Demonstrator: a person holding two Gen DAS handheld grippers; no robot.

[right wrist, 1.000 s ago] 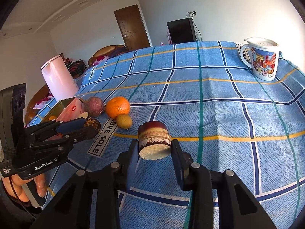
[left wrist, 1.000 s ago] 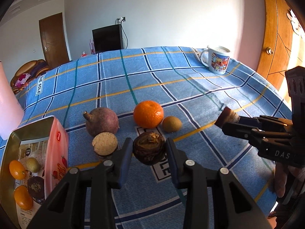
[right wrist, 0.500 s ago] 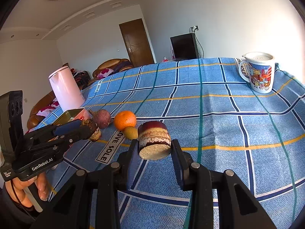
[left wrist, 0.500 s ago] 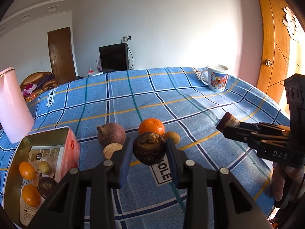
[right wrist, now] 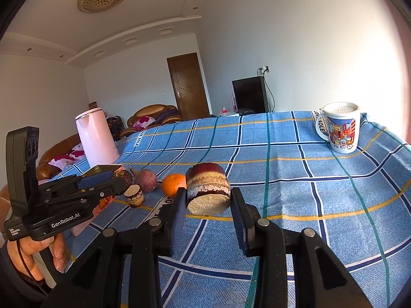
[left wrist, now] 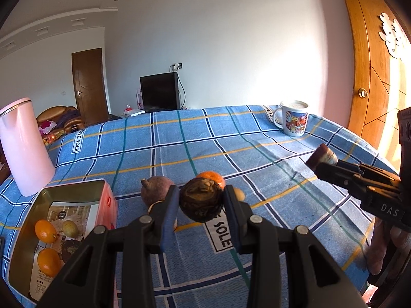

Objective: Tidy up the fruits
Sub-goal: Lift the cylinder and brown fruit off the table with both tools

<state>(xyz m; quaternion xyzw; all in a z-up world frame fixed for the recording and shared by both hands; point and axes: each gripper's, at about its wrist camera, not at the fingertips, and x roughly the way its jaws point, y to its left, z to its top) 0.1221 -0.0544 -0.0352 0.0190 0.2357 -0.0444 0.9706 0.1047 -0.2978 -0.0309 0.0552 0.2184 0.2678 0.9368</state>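
Observation:
My left gripper [left wrist: 201,202] is shut on a dark wrinkled passion fruit [left wrist: 201,200] and holds it above the blue checked tablecloth. My right gripper [right wrist: 208,200] is shut on a small brown glazed cup [right wrist: 207,192], tipped on its side, also held above the cloth. A purple fruit [left wrist: 156,191], an orange [left wrist: 211,176] and a small yellow-brown fruit [left wrist: 239,193] lie on the cloth behind the left gripper. A second small cup [right wrist: 134,194] stands near them. The open tin [left wrist: 54,233] at the left holds several small fruits.
A pink kettle [left wrist: 24,145] stands at the far left behind the tin. A printed mug [left wrist: 294,121] stands at the far right corner of the table. The right gripper [left wrist: 359,182] with its cup shows at the right of the left wrist view.
Both grippers have risen and tilted up, each still holding its object. The fruits on the cloth now sit lower and farther off in both views.

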